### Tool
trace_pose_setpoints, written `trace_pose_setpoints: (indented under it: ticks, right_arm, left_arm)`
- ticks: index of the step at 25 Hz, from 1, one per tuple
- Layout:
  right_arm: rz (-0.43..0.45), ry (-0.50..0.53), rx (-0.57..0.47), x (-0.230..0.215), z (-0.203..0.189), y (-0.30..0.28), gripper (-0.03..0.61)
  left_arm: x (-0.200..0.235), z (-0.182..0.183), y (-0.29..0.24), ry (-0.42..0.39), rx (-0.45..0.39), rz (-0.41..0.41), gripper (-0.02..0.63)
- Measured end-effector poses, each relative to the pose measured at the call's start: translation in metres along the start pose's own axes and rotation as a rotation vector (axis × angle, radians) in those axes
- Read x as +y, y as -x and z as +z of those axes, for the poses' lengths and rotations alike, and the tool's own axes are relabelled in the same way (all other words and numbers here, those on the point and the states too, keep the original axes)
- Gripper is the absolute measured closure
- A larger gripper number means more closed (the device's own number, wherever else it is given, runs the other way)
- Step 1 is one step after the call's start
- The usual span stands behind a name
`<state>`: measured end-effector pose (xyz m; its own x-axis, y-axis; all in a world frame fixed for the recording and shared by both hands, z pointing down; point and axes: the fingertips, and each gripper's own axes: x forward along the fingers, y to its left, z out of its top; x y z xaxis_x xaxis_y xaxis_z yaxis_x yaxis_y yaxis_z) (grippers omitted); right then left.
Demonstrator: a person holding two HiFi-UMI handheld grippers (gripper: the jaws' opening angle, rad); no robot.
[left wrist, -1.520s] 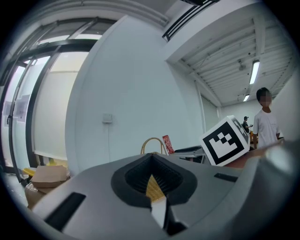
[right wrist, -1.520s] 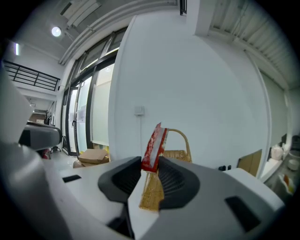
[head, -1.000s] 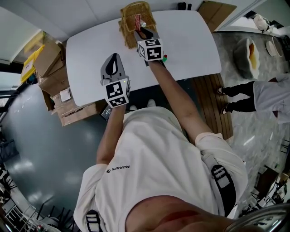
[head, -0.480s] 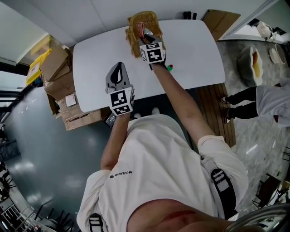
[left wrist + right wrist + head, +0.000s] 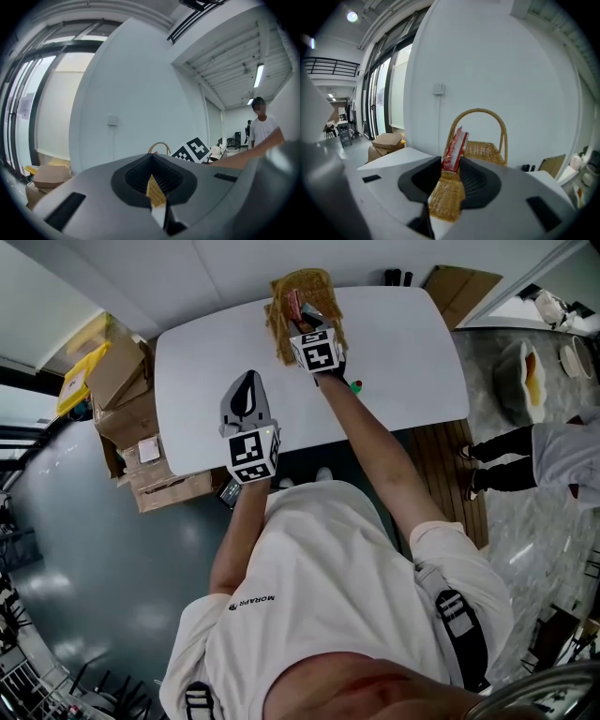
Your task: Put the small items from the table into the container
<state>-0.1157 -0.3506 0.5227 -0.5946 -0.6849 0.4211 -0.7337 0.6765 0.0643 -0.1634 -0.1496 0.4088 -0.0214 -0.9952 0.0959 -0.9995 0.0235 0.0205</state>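
Two grippers were out over a white table [image 5: 403, 343], one in each of the person's hands. The right gripper [image 5: 451, 164] had its jaws partly apart and clamped on a flat red packet [image 5: 454, 143], which stood on edge between the pads and stuck up above them. It hung over a wicker basket [image 5: 305, 287] with a hoop handle. Whether the packet touched the wicker I could not tell.

The left gripper [image 5: 151, 159] was nearer the person, above the near left part of the table and well apart from the basket. Its jaws were drawn together to a thin slit with nothing between them.

The basket sat at the far edge of the table, close to a white wall. Broad white tabletop spread to its left and right. A small green item [image 5: 356, 385] lay on the table just beside the right forearm, near the front edge. Cardboard boxes [image 5: 112, 381] were stacked on the floor against the table's left end.
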Motion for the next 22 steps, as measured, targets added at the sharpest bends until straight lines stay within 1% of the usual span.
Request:
trace_pose_setpoints:
  ticks: [4,8,10,12,13,15,22]
  right_arm:
    - [-0.014,0.015,-0.01,-0.004,-0.001,-0.001,0.454]
    - [-0.011,-0.005,-0.016,-0.004,0.001,0.01,0.454]
    - [-0.015,-0.023,-0.039,-0.004,0.004,0.019,0.461]
    - [-0.013,-0.035,-0.074,-0.004,0.009,0.03,0.498]
    - [-0.011,-0.031,-0.09,-0.004,0.012,0.036,0.527]
    - [-0.005,-0.021,-0.119,-0.004,0.017,0.049,0.559]
    - [0.03,-0.06,-0.209,-0.003,0.04,0.093,0.566]
  left_arm:
    - [-0.003,0.004,-0.003,-0.019,-0.008,-0.001,0.611]
    - [-0.009,0.004,-0.003,-0.023,-0.008,-0.014,0.611]
    - [-0.008,0.004,-0.004,-0.02,-0.009,-0.016,0.611]
    - [-0.008,0.004,-0.005,-0.016,-0.012,-0.016,0.611]
    - [-0.008,0.005,-0.005,-0.014,-0.015,-0.017,0.611]
    - [-0.011,0.005,-0.006,-0.011,-0.017,-0.021,0.611]
    - [-0.026,0.015,-0.006,-0.011,-0.037,-0.05,0.611]
